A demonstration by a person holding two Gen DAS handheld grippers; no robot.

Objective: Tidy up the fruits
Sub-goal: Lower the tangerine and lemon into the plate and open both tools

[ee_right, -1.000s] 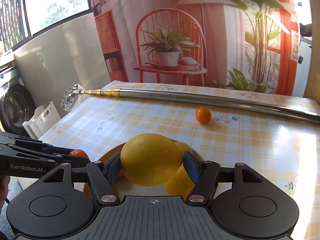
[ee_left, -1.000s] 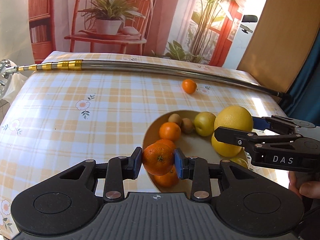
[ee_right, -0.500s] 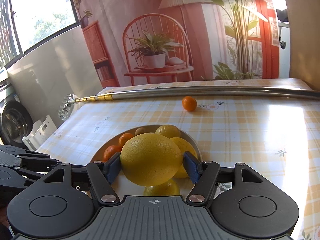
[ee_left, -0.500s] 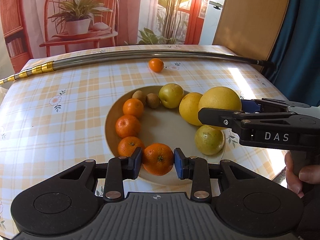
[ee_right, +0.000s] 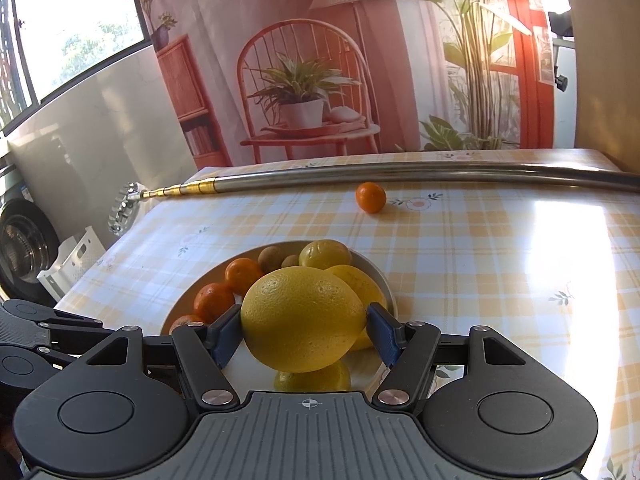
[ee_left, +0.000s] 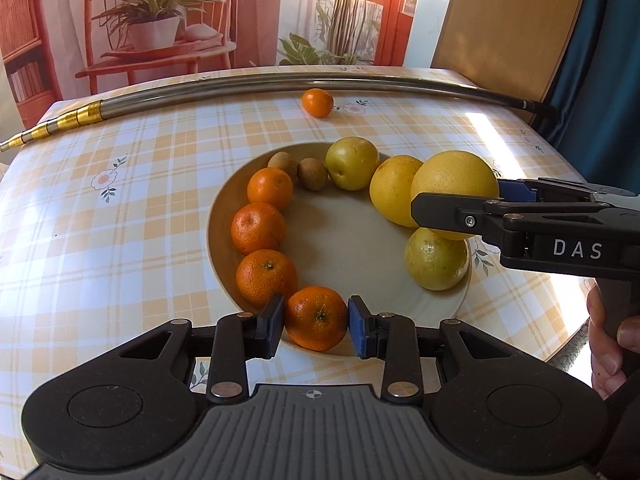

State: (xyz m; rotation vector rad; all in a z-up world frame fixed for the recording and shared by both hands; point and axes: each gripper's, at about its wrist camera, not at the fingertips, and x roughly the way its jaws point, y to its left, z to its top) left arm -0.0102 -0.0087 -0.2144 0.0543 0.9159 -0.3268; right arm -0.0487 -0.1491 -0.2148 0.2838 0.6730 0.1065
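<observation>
Left gripper (ee_left: 316, 323): closing its blue pads on a mandarin (ee_left: 316, 318) from either side; pads appearing to touch the peel.
Mandarin position: sitting at the plate's (ee_left: 218, 216) near rim, at the end of the arc of three other mandarins (ee_left: 266, 278), touching or nearly touching the nearest.
Right gripper (ee_right: 304, 336): clamping a large yellow citrus (ee_right: 302, 318) across its width, carrying it above the plate's right side.
Large citrus, relation: hanging directly over a greenish-yellow fruit (ee_left: 436, 260) and against a second yellow one (ee_left: 394, 190); free plate space is lying to the left, toward the centre.
Judgement: the left gripper is probably about to release; the right needs an open spot.
Outlying: one small mandarin (ee_left: 317, 102) is lying alone on the checked tablecloth (ee_left: 120, 220), beside a metal pole (ee_left: 240, 88), well apart from both grippers.
</observation>
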